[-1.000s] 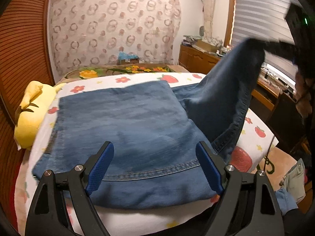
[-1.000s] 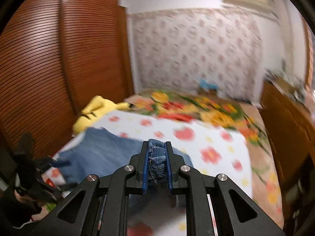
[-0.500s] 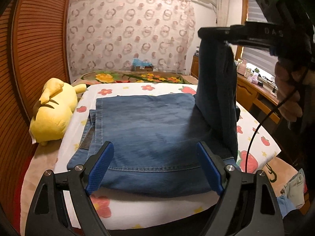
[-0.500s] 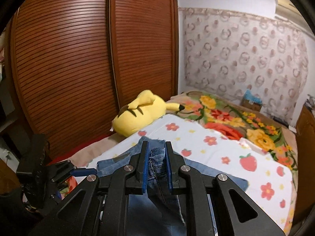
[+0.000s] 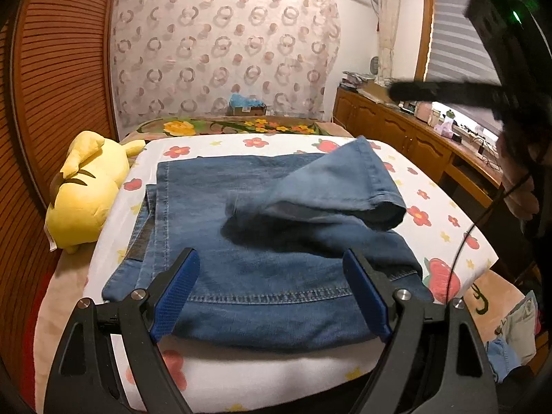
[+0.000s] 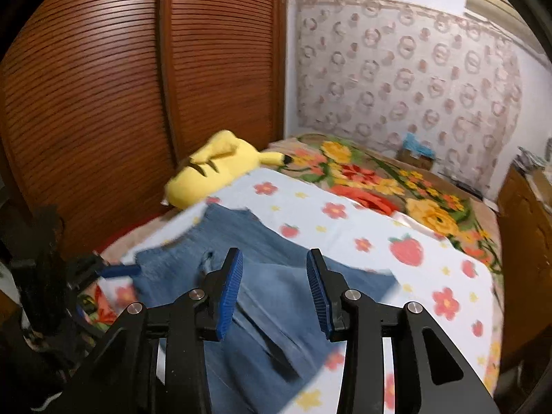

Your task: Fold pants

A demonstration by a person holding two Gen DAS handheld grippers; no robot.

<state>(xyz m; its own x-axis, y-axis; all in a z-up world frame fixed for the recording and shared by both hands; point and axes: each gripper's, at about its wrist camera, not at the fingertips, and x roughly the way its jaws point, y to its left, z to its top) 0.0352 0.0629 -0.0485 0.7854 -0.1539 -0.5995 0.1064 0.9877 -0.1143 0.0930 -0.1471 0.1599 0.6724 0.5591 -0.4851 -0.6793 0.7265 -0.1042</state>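
Blue jeans [image 5: 241,241] lie folded on a white flower-print sheet [image 5: 448,214] on the bed. One leg end [image 5: 338,186] has dropped loosely across the top, its hem to the right. My left gripper [image 5: 272,293] is open and empty, just above the jeans' near edge. My right gripper [image 6: 274,289] is open and empty, held above the jeans [image 6: 276,296]; it also shows in the left wrist view [image 5: 448,91] high at the right.
A yellow plush toy [image 5: 82,189] lies at the bed's left edge beside a slatted wooden wardrobe [image 6: 120,86]. A floral blanket [image 6: 379,179] covers the far end of the bed. A wooden counter [image 5: 431,145] runs along the right.
My right gripper opened and let go of the jeans leg, which fell from upright onto the folded jeans. The left gripper pulled back slightly and stayed open.
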